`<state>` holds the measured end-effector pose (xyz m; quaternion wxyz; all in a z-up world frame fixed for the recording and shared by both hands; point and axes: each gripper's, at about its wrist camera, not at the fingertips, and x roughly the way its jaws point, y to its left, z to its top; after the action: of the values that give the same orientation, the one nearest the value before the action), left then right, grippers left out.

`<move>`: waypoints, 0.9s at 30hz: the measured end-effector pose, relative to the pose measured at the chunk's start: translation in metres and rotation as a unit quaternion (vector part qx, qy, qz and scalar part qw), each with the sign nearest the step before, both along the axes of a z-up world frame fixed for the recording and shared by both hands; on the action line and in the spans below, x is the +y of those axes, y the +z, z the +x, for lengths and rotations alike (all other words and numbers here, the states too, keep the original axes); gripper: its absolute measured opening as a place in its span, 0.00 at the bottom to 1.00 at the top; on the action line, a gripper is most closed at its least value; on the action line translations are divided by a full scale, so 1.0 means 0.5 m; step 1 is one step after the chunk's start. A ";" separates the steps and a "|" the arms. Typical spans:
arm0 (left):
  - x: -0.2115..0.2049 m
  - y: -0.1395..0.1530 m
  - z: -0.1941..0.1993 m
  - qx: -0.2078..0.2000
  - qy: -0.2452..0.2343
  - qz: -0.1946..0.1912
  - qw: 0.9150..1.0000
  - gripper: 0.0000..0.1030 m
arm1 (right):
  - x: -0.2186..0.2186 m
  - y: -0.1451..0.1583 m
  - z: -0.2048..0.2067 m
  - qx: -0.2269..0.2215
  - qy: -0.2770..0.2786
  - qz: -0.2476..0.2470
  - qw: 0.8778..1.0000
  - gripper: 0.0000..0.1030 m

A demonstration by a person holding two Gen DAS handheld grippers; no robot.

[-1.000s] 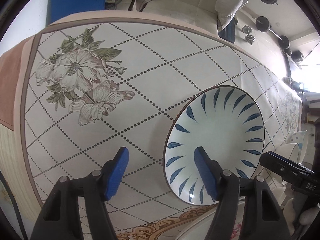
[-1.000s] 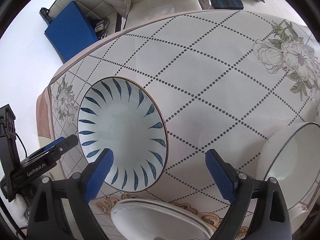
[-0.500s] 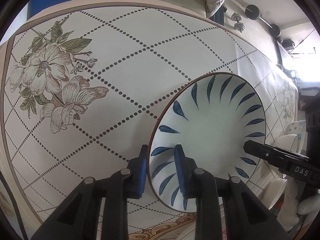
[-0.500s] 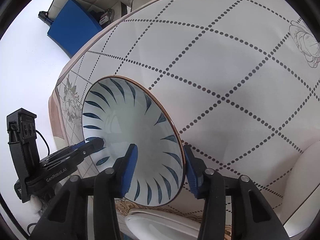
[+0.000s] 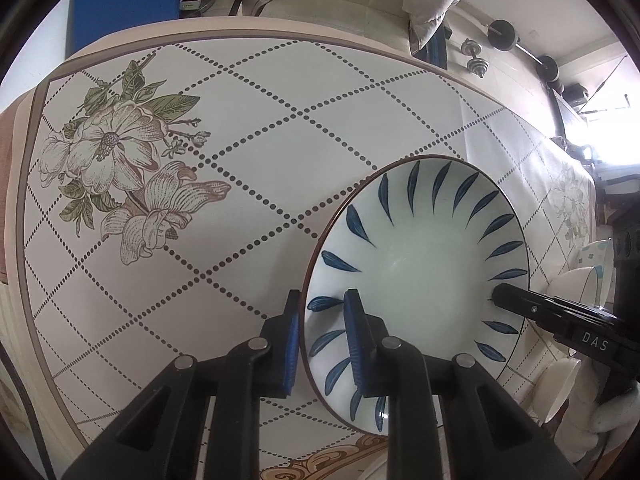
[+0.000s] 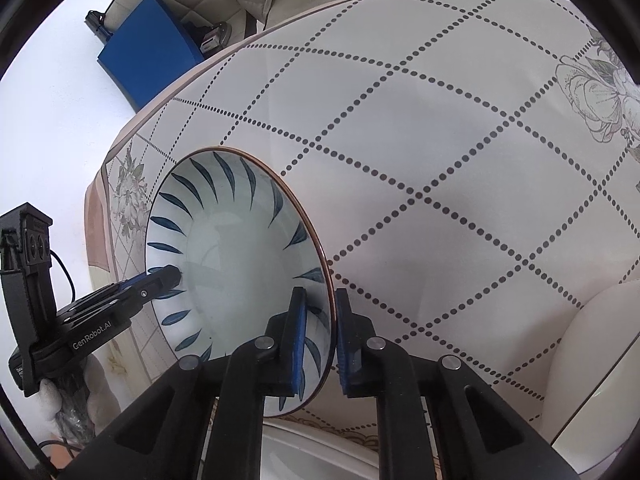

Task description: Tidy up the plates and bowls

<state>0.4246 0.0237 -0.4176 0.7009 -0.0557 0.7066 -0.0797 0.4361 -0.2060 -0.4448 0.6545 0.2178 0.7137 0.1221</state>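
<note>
Blue-leafed bowl [image 5: 420, 280] rim sits between both closing grippers, left gripper [image 5: 320, 340] and right gripper [image 6: 320, 336] opposite.

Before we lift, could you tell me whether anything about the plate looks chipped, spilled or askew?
Nothing stands out: the plate looks whole and clean, its rim between both grippers' closing fingers.

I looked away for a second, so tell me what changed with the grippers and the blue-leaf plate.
Both hand-held grippers went from wide open to clamping the blue-leaf plate. The left hand-held gripper now pinches its near-left rim; the right hand-held gripper pinches the opposite rim, and both sets of jaws are closing the last bit. The plate has stayed in about the same spot on the tablecloth, and the white bowl is unmoved.
</note>
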 end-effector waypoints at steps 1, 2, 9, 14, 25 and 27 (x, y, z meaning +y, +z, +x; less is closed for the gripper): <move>-0.001 0.006 -0.003 -0.003 -0.001 0.001 1.000 0.18 | -0.001 0.003 -0.001 -0.003 0.000 0.001 1.000 0.14; 0.001 0.013 -0.007 -0.006 -0.001 0.001 1.000 0.18 | -0.002 0.007 -0.002 -0.005 0.001 0.002 1.000 0.14; 0.008 0.079 -0.040 -0.032 -0.006 -0.006 0.999 0.18 | -0.012 0.052 -0.011 -0.026 0.001 0.008 1.000 0.14; 0.001 0.138 -0.073 -0.051 -0.020 -0.007 0.999 0.18 | -0.034 0.106 -0.034 -0.045 0.001 0.017 0.999 0.14; -0.053 0.195 -0.182 -0.058 -0.053 -0.005 0.997 0.18 | -0.061 0.194 -0.179 -0.069 0.005 0.021 0.997 0.14; -0.062 0.188 -0.211 -0.052 -0.059 -0.005 0.997 0.18 | -0.067 0.194 -0.215 -0.068 0.004 0.020 0.998 0.14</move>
<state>0.3191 -0.0072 -0.3238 0.7307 -0.0137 0.6706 -0.1273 0.3287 -0.2394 -0.3477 0.6963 0.2193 0.6660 0.1532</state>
